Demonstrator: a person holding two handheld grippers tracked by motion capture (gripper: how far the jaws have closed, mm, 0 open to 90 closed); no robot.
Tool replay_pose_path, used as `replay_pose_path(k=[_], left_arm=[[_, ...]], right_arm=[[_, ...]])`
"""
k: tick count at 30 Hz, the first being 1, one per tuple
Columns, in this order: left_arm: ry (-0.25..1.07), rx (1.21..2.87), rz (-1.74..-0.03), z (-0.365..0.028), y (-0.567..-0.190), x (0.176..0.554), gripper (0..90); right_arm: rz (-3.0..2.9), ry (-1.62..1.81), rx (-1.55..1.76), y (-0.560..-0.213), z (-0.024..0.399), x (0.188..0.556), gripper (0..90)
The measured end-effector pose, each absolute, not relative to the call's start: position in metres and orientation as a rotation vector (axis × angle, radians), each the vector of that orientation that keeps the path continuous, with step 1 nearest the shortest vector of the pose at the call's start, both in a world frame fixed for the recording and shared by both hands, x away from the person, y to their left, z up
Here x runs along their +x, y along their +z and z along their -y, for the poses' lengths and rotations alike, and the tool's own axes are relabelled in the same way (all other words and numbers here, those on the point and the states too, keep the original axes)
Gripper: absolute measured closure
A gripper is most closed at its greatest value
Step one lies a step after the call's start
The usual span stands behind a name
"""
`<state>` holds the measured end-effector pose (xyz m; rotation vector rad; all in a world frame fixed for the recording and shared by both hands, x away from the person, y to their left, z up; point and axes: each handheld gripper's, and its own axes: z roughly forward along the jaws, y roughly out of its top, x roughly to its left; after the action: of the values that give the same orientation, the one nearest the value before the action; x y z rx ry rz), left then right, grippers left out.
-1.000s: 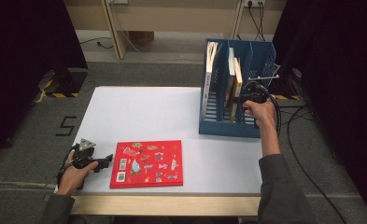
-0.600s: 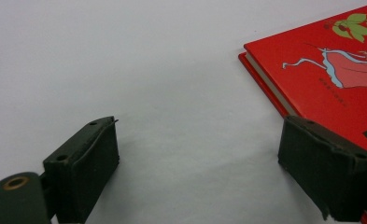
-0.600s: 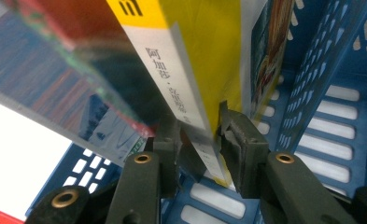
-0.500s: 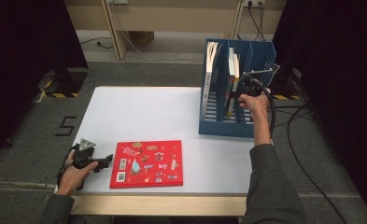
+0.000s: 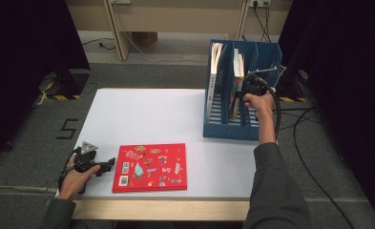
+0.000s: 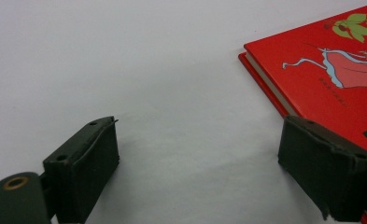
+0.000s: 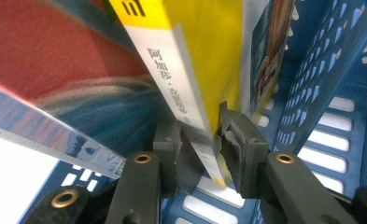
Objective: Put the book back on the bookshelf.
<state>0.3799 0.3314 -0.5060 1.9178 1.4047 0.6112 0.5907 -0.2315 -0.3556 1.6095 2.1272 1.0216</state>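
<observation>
A red picture book [image 5: 149,167] lies flat near the table's front edge. My left gripper [image 5: 108,164] rests on the table at its left side, open. In the left gripper view the gripper [image 6: 200,158] has its right jaw over the red book's [image 6: 321,60] corner, with bare table between the pads. My right gripper [image 5: 247,89] reaches into the blue file rack [image 5: 223,129]. In the right gripper view this gripper [image 7: 202,158] is shut on the lower spine of a yellow-and-white book [image 7: 195,70], which stands tilted in its slot.
A red-and-blue covered book [image 7: 55,70] leans at the left of the held one, and another colourful book [image 7: 265,56] stands at its right against the slotted blue wall [image 7: 330,93]. A white book [image 5: 215,62] fills the rack's left slot. Cables trail on the floor at the right.
My right hand has shifted a little left and farther into the rack with the book in its grip. The left gripper and the red book have stayed in place.
</observation>
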Motion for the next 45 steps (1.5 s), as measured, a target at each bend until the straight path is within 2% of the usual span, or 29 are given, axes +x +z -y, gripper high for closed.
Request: replay_pose_path(k=[5, 18, 33, 45], left_arm=[[0.611, 1.918, -1.405, -0.331, -0.506, 0.38, 11.1], [0.61, 1.917, -1.405, -0.331, -0.506, 0.38, 11.0], [0.61, 1.916, -1.405, -0.331, -0.506, 0.38, 11.0], [0.61, 1.916, -1.405, -0.332, -0.506, 0.38, 11.0]], right_arm=[[-2.133, 0.998, 1.593, -0.355, 0.23, 0.589, 67.2], [-2.146, 0.975, 1.564, -0.355, 0.237, 0.573, 56.0], [-2.192, 1.088, 1.458, -0.347, 0.229, 0.531, 44.6], [-2.205, 1.155, 1.401, -0.357, 0.218, 0.503, 40.9]])
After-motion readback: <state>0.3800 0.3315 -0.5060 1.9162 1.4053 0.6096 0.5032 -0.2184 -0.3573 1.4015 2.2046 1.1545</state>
